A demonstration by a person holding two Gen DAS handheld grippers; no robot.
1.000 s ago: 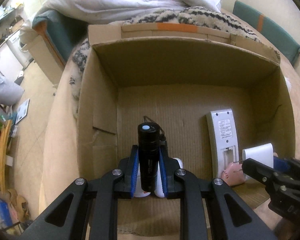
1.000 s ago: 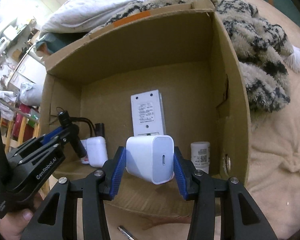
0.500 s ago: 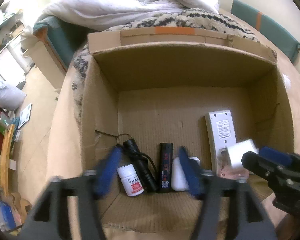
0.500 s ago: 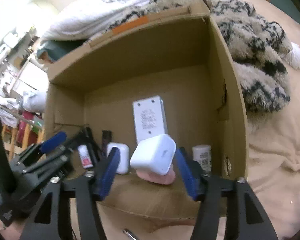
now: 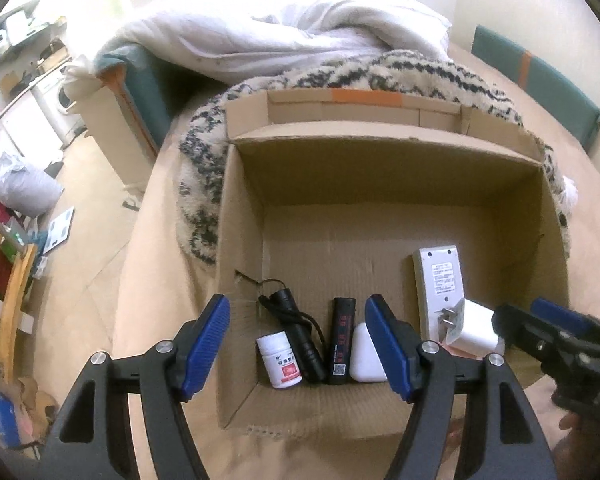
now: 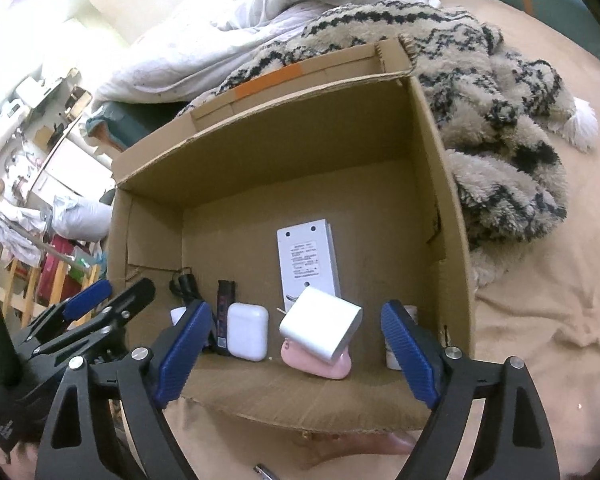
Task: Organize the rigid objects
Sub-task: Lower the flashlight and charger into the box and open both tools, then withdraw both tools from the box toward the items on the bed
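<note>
Left wrist view first: I see the left claw (image 5: 298,342) spread wide, holding nothing, hovering above the near edge of the cardboard box (image 5: 384,176). Along the box's near wall, left to right: white pill bottle (image 5: 280,362), black flashlight (image 5: 300,336) with its cord looped, black stick-shaped device (image 5: 341,340), white earbud case (image 5: 364,354). All four lie side by side, touching or just about. White remote (image 5: 440,284) lies face down further right, lengthwise toward the far wall. White charger plug (image 5: 470,328) sits tilted at the remote's near end, prongs pointing left. Right claw (image 5: 548,328) enters from the right edge just beside the plug.

Right wrist view: right claw (image 6: 296,352) also spread wide, nothing between the blue pads (image 6: 182,354). Charger plug (image 6: 320,326) rests tilted on a pink object (image 6: 316,362), clear of both pads. Earbud case (image 6: 247,332) stands left of it, stick device (image 6: 225,312) beside that. Remote (image 6: 307,256) behind the plug. A second small white bottle (image 6: 394,354) is partly hidden behind the right pad, near the box's right wall. Left claw (image 6: 100,302) visible at left edge, open. Box sits on a bed with a patterned blanket (image 6: 500,120) against it.
</note>
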